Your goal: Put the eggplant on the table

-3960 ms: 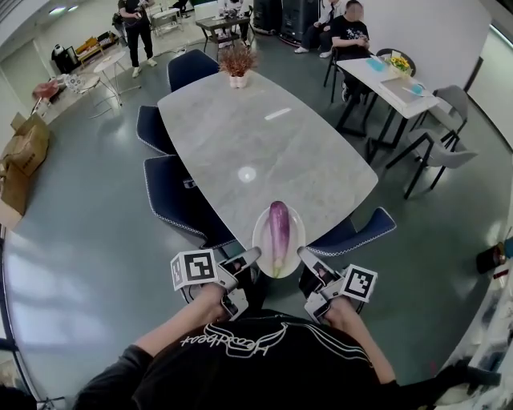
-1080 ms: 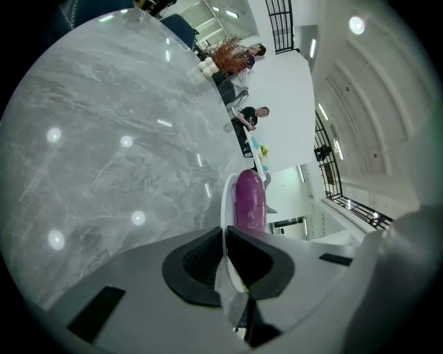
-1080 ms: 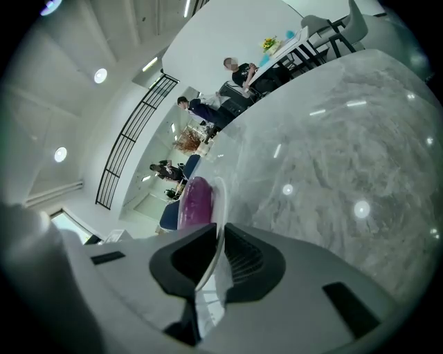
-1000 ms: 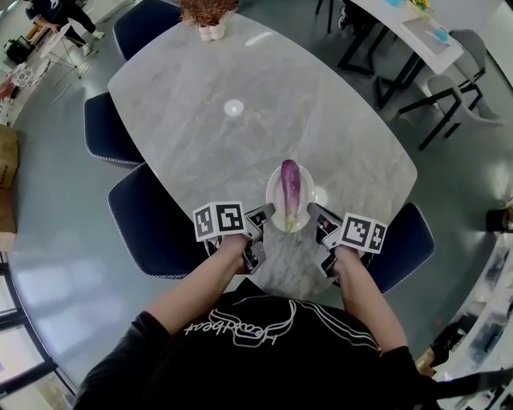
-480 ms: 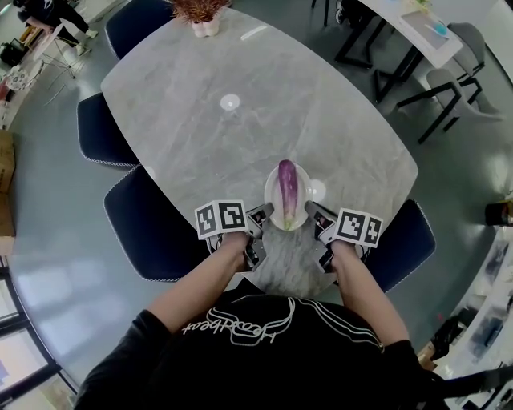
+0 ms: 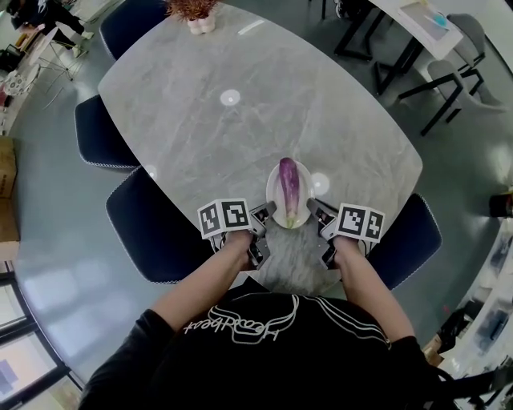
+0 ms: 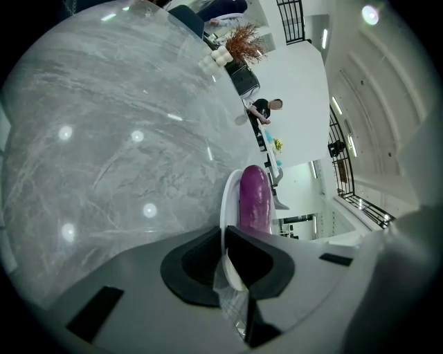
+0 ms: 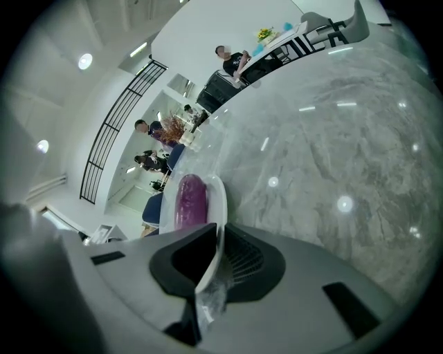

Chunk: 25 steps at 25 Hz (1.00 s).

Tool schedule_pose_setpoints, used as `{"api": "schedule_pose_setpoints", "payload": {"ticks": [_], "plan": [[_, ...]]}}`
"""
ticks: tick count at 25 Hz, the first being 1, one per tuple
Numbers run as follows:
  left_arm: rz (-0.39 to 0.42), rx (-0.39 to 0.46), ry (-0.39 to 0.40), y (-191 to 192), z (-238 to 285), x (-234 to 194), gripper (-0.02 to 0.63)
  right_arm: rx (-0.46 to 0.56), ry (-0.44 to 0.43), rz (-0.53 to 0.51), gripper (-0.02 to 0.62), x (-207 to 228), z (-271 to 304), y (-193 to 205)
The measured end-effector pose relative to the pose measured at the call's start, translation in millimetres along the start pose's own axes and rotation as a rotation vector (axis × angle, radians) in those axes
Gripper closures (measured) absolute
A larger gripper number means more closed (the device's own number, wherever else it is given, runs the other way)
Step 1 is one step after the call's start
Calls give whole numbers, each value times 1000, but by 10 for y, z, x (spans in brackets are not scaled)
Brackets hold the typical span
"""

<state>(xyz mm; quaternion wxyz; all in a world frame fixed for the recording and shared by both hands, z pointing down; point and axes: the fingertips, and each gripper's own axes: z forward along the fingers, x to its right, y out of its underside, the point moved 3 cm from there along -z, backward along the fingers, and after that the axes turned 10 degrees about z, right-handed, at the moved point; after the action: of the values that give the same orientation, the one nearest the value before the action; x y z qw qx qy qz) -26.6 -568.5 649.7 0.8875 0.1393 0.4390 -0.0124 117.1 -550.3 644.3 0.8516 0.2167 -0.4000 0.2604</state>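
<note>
- Near the person's end of the grey marble surface (image 6: pixel 240 144) sits one white plate (image 6: pixel 271 196), and one purple eggplant (image 6: pixel 289 190) lies lengthwise in it, its green stem end towards the person.
- Two grippers are in play, one on each side of the plate: the left gripper (image 6: pixel 260 218) at the plate's left near rim and the right gripper (image 6: pixel 318 212) at its right near rim.
- Left gripper view: the left gripper (image 7: pixel 225 256) has its jaws drawn in narrow on the plate's thin rim (image 7: pixel 225 207), which runs edge-on between them; the eggplant (image 7: pixel 255 200) lies just beyond, on the plate.
- Right gripper view: the right gripper (image 8: pixel 216 259) likewise has its jaws pinched tight on the plate's rim (image 8: pixel 220 200), with the eggplant (image 8: pixel 190 202) just past them.
- Neither pair of jaws touches the eggplant itself; both hold only the plate.
- Whether the plate rests on the surface or hangs just above it cannot be told.
- Around the surface stand four dark blue chairs (image 6: pixel 152 232).
- At the end of the surface farthest from the plate stands one potted plant (image 6: pixel 191 11).
</note>
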Motion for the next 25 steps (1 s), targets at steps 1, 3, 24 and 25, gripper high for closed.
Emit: {"api": "schedule_pose_setpoints", "payload": {"ticks": [1,3,24,25], "plan": [[0,-2,-2,3,12,-3,581,-1,8,-3,575,8,1,-4],[5,-8,-6,6,28,-10,581,2,17,-2,575,18,9,-11],[59,13,-55,-46,8,10,581,19,147,-100,543,14,17,-8],[58,29,-47,-66,-9,22,578,21,149,-105,537,9,8,-9]]}}
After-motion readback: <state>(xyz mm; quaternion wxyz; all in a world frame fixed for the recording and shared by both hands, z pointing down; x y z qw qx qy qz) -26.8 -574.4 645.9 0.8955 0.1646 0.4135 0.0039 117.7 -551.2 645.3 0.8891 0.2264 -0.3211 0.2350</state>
